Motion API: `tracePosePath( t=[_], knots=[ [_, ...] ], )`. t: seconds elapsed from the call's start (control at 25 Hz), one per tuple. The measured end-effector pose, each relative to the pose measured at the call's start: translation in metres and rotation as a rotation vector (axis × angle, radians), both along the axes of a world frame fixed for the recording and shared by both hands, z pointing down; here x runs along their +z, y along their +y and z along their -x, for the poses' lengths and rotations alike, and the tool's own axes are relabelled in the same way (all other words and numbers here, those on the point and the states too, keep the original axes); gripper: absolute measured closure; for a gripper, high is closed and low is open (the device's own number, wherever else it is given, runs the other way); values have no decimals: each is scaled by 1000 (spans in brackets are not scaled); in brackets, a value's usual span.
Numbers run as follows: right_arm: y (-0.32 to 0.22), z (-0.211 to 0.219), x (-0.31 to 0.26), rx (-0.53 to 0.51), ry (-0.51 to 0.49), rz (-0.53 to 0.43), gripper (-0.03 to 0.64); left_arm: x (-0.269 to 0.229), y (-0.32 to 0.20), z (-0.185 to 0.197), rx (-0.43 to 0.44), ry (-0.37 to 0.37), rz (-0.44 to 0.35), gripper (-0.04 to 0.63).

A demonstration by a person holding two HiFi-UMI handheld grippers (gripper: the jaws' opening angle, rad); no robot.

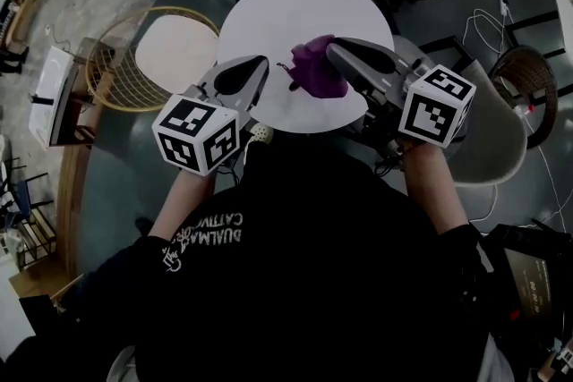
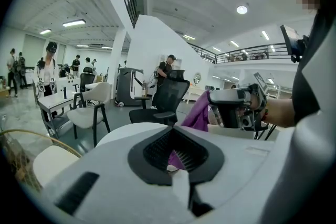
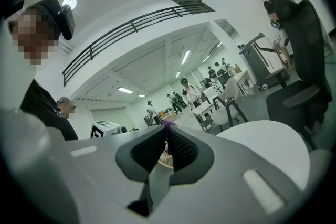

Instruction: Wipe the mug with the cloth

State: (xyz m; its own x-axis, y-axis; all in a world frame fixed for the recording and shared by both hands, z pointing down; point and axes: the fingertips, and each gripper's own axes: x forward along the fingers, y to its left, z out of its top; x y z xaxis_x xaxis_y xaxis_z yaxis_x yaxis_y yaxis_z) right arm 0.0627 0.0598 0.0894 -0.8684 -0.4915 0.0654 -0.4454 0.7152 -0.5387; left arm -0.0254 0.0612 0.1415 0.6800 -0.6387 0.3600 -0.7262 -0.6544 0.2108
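A purple cloth (image 1: 315, 72) hangs bunched over the round white table (image 1: 269, 4), and my right gripper (image 1: 331, 51) is shut on it from the right. In the right gripper view only a purple sliver (image 3: 167, 124) peeks out at the closed jaw tips. My left gripper (image 1: 265, 62) hovers just left of the cloth, jaws shut with nothing gripped and a strip of bare tabletop between them and the cloth. In the left gripper view the cloth (image 2: 198, 113) droops beside the right gripper (image 2: 233, 107). No mug shows in any view; one may be hidden under the cloth.
A wicker chair (image 1: 112, 76) with a pale cushion stands left of the table, a grey shell chair (image 1: 501, 143) at its right. Cables trail on the floor at the right. Beyond the table are a black office chair (image 2: 168, 97), a white chair (image 2: 92, 105) and several people.
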Motion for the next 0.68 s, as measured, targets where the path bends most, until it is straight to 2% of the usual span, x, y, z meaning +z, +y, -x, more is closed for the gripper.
tracePosePath(
  t=[0.68],
  knots=[
    [-15,-8,5,-18,58,-17,595,2,-10,-9,-17,-15,18,594]
  ],
)
